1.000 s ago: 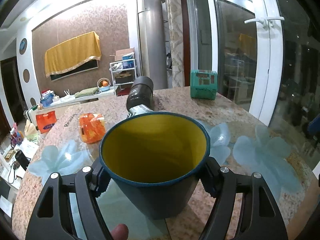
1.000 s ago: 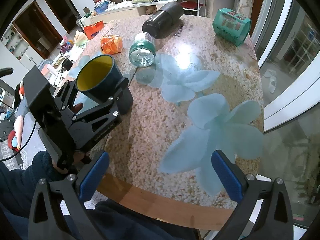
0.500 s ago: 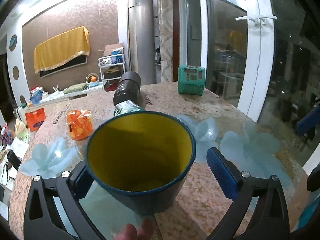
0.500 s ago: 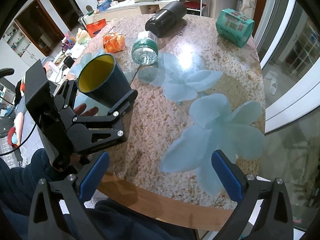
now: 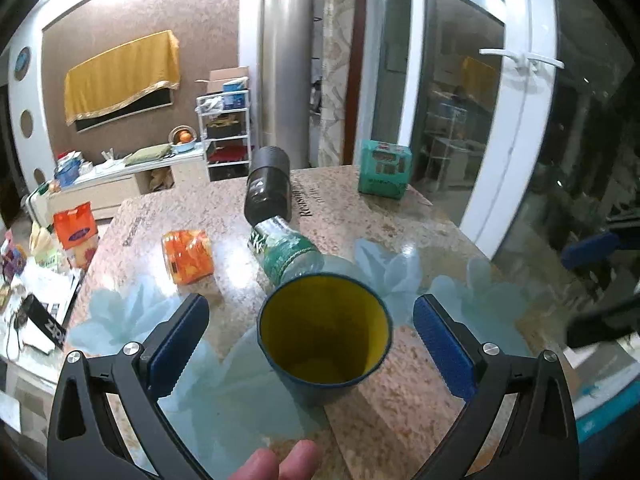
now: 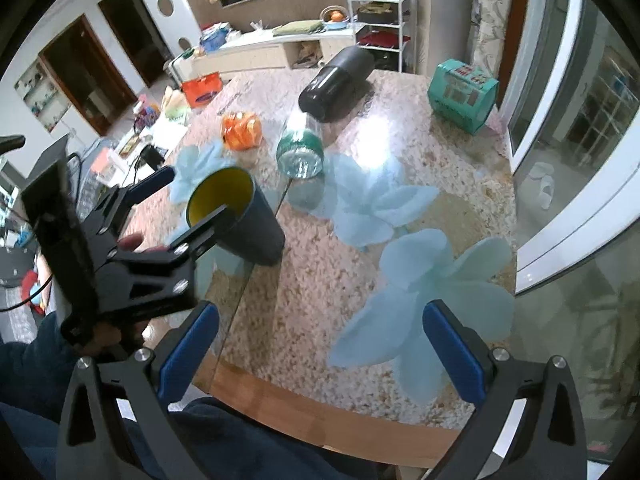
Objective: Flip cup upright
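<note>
The cup [image 5: 324, 340], dark blue outside and yellow inside, stands upright with its mouth up on the speckled stone table [image 5: 224, 216]. My left gripper [image 5: 312, 340] is open, its blue pads [image 5: 178, 344] wide apart on either side of the cup and not touching it. The right wrist view shows the cup [image 6: 240, 220] at the table's left with the left gripper [image 6: 176, 204] around its rim side. My right gripper [image 6: 320, 352] is open and empty above the table's near edge.
A plastic bottle [image 5: 288, 252] lies on its side just behind the cup, with a black cylinder [image 5: 268, 184] beyond it. An orange packet [image 5: 188, 256] lies to the left and a teal box [image 5: 384, 168] stands at the far right. The table's wooden near edge [image 6: 320, 412] shows.
My left gripper opened and let go of the cup, then drew back and up from it. The cup stays standing upright on the table. The right gripper hardly moved.
</note>
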`<state>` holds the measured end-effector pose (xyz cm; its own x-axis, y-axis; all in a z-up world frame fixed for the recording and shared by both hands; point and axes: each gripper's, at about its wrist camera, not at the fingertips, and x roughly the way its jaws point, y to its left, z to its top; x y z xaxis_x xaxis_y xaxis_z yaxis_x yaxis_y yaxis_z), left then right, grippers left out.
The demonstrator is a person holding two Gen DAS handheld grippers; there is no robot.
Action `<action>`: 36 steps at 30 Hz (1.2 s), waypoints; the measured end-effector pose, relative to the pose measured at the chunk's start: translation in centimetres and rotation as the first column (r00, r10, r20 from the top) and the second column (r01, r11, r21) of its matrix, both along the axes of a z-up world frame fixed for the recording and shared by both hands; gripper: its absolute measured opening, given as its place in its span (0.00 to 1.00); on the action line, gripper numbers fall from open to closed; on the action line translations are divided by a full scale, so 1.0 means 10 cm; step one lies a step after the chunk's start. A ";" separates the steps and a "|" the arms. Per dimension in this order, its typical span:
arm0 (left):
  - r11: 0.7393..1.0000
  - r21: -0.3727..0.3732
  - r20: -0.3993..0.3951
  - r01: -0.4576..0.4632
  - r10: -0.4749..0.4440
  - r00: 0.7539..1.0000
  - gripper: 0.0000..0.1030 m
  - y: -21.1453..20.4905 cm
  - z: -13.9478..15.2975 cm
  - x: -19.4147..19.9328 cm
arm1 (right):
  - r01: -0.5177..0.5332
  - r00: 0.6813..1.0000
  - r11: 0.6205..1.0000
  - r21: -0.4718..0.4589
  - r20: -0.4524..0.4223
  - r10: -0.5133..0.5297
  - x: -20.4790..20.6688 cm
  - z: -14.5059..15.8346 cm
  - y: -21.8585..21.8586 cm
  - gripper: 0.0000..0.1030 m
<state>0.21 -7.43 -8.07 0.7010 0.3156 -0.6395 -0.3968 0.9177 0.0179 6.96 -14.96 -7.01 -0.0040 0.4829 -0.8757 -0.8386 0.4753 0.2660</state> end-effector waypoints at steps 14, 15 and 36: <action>0.982 -0.130 -0.076 0.135 -0.145 0.986 1.00 0.25 0.82 -0.22 | 0.084 0.996 0.991 0.102 -0.033 -0.081 0.01 0.50 0.18 1.00; 0.980 -0.147 -0.074 0.135 -0.147 0.986 1.00 0.30 0.85 -0.24 | 0.082 0.996 0.990 0.112 -0.026 -0.080 -0.03 0.56 0.22 1.00; 0.912 -0.346 -0.120 0.219 -0.274 0.954 1.00 0.84 0.82 -0.47 | 0.136 0.990 0.991 -0.016 0.024 -0.136 -0.62 0.59 0.72 1.00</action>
<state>-4.52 0.96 0.11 0.6071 -0.0988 -0.7885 -0.1743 0.9515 -0.2535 0.80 -7.72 -1.15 0.0804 0.4623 -0.8831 -0.7714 0.5899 0.2386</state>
